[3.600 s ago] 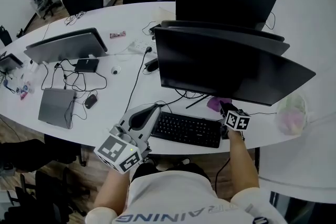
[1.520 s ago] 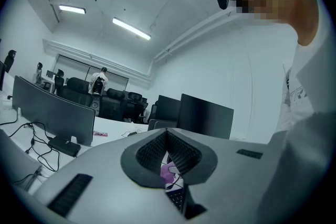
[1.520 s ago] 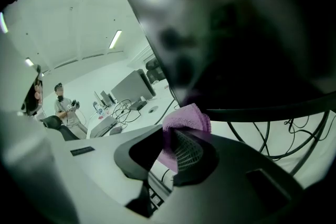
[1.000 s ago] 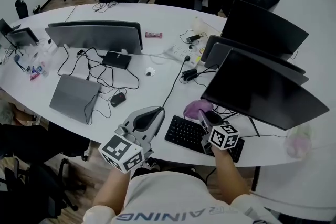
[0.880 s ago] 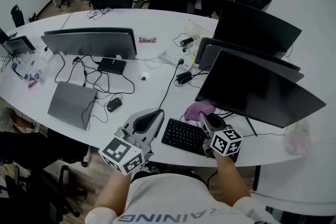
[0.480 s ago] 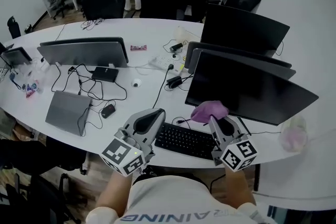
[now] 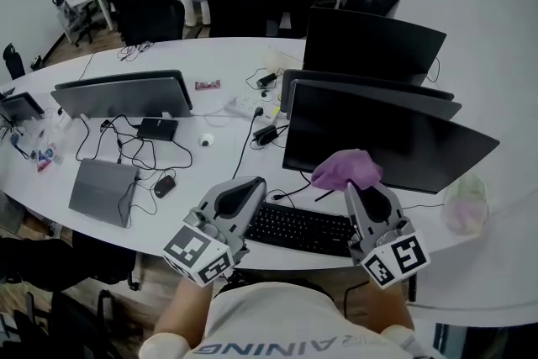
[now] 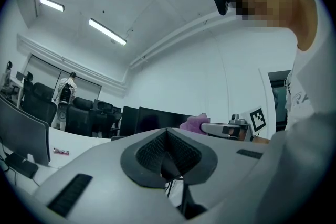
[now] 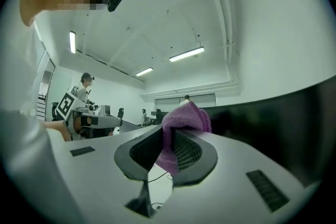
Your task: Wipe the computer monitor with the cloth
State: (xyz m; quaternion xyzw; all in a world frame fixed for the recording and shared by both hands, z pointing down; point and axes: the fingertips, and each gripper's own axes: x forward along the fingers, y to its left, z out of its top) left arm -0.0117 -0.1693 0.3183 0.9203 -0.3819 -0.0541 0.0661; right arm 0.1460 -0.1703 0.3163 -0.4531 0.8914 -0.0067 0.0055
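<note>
The dark-screened monitor (image 7: 382, 137) stands at the desk's near right, seen from the head view. My right gripper (image 7: 361, 186) is raised in front of its lower left part, shut on a purple cloth (image 7: 345, 169) that bunches above the jaws. In the right gripper view the cloth (image 9: 182, 122) is pinched between the jaws of my right gripper (image 9: 168, 138), with the monitor (image 9: 286, 123) just to the right. My left gripper (image 7: 250, 184) hovers over the desk edge left of the keyboard, jaws closed on nothing. From the left gripper view, my left gripper (image 8: 167, 137) faces the cloth (image 8: 193, 123).
A black keyboard (image 7: 298, 228) lies below the monitor. Two more monitors (image 7: 370, 42) stand behind it and another (image 7: 122, 92) at the left. A closed laptop (image 7: 101, 190), a mouse (image 7: 161, 186), cables and a power strip (image 7: 244, 104) cover the left desk. A plastic bag (image 7: 465, 203) sits right.
My right gripper has lifted the purple cloth from the desk beside the keyboard up to the monitor's lower screen. The left gripper has barely moved. The head view shifted.
</note>
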